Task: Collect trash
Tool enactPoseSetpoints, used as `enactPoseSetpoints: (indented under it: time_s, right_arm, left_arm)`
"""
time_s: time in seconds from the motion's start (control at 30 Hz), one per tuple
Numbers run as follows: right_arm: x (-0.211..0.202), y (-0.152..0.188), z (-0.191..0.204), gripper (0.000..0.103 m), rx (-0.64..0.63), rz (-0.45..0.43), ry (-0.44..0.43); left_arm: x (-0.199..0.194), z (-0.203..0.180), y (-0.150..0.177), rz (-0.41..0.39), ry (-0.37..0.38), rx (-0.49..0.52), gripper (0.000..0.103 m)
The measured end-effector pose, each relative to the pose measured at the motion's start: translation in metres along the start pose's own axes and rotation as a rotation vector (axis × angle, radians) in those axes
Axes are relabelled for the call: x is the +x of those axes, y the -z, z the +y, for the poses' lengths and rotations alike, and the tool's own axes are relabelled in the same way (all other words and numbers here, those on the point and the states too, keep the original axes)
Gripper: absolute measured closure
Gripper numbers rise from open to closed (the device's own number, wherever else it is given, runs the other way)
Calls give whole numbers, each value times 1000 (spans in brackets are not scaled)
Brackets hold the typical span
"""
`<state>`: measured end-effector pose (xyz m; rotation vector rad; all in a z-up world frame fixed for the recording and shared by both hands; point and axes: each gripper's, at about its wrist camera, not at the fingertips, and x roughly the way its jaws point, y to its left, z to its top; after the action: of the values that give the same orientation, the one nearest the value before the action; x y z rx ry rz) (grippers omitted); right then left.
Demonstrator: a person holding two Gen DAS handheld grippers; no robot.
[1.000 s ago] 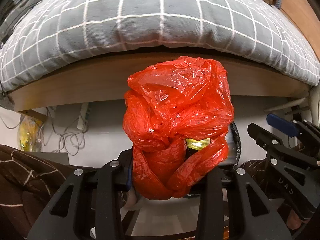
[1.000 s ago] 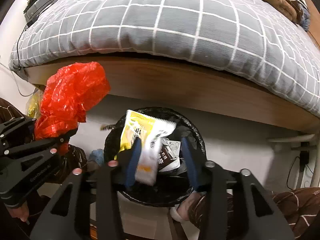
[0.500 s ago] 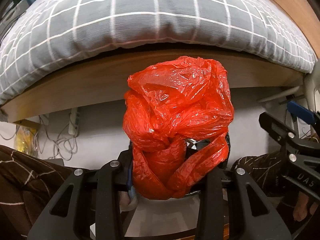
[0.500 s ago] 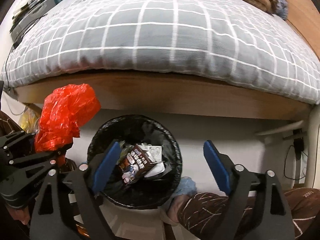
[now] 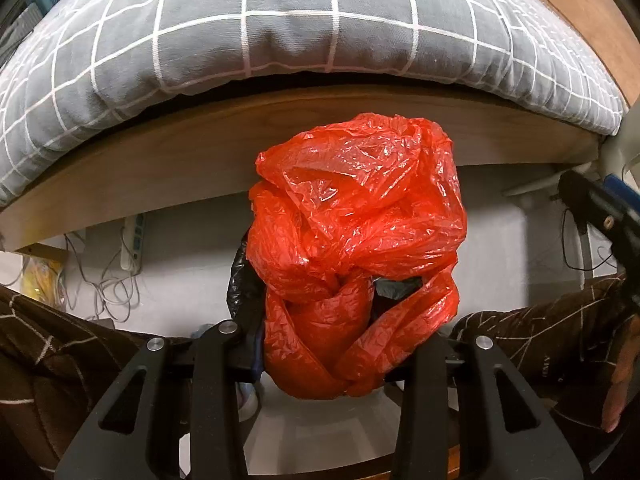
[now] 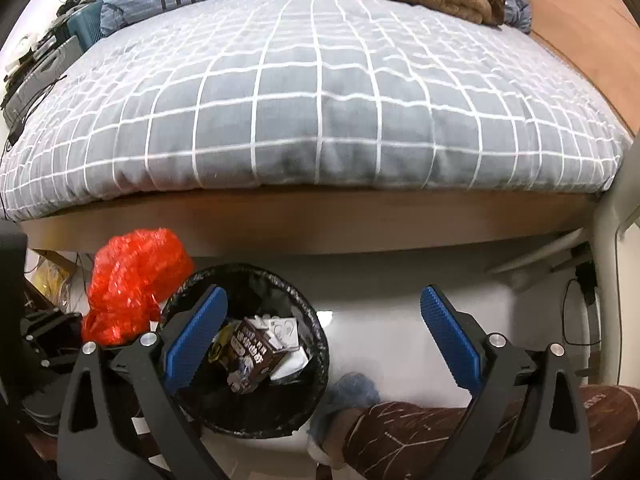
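A knotted red plastic bag (image 5: 356,232) fills the middle of the left wrist view, pinched low down by my left gripper (image 5: 320,344), whose jaws are opening slightly while the pads still press on it. Behind the bag shows an edge of the black-lined trash bin (image 5: 240,280). In the right wrist view the bin (image 6: 320,360) holds a brown carton (image 6: 256,360) and wrappers. My right gripper (image 6: 324,294) hangs above the bin's right side, its jaws opening wide with nothing between them. The red bag (image 6: 136,280) hovers at the bin's left rim.
A bed with a grey checked cover (image 6: 320,100) on a wooden frame (image 6: 320,220) overhangs the floor behind the bin. A power strip and cables (image 5: 134,240) lie under it. A person's legs in brown patterned trousers (image 6: 420,432) and a blue slipper (image 6: 352,396) flank the bin.
The right gripper let a yellow-and-white wrapper go over the bin, spread its jaws wide and shifted right. The left gripper carried the red bag closer over the bin.
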<state>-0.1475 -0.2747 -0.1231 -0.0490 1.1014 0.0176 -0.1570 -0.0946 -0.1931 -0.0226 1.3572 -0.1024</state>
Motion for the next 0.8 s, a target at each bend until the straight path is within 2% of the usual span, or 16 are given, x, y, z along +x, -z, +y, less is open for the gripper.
enactPoseSetpoints:
  time_s: [0.2, 0.3, 0.47, 0.57, 0.7, 0.8]
  right_arm:
    - [-3, -4, -1, 9, -4, -13, 1]
    - [-2, -4, -2, 9, -1, -13, 2]
    - [-3, -7, -3, 9, 1, -17, 0]
    - [-3, -7, -3, 9, 1, -19, 0]
    - [-4, -8, -3, 9, 3, -22, 1]
    - [-6, -10, -4, 9, 9, -32, 0]
  left_arm:
    - [3, -9, 1, -2, -1, 13, 62]
    - [4, -12, 1, 1, 10, 13, 58]
    - [3, -12, 1, -10, 18, 16, 45]
    - [2, -16, 1, -14, 20, 18, 42]
    - [-2, -19, 1, -23, 23, 25, 33]
    - [-11, -15, -3, -55, 22, 16, 23]
